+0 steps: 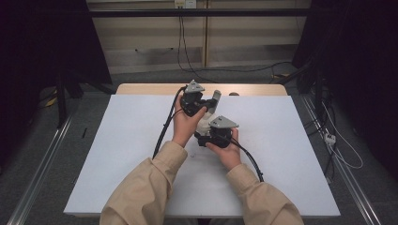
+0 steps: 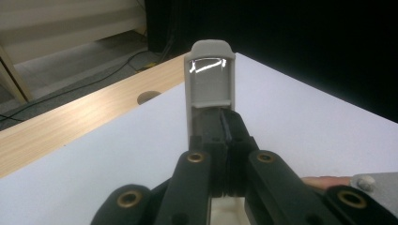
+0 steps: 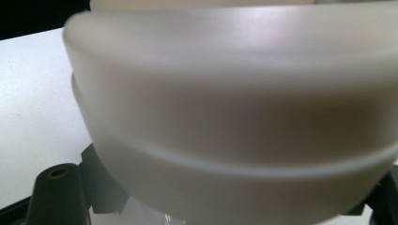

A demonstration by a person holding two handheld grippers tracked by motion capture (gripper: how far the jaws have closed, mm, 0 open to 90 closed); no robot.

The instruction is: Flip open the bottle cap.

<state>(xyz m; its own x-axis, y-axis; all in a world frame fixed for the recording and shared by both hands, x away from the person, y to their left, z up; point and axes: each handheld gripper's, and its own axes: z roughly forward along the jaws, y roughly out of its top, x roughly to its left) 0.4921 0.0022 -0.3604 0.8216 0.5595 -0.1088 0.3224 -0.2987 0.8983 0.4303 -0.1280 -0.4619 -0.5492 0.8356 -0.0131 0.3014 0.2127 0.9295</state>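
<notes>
Black left gripper [image 2: 225,136] jaws clamp a grey plastic flap [image 2: 210,77]; right gripper [image 1: 212,136] jaws seemingly grip its smooth translucent container [image 3: 234,117].

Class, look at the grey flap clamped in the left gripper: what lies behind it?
Behind the grey flap lie the white table sheet and the wooden table edge with a round hole. The stretch of sheet directly behind it is covered.

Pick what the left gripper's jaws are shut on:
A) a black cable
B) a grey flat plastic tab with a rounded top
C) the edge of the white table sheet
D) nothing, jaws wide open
B: in the left gripper view the left gripper has its jaws closed together on the lower end of the grey flat plastic tab, which stands up above the white table sheet.
</notes>
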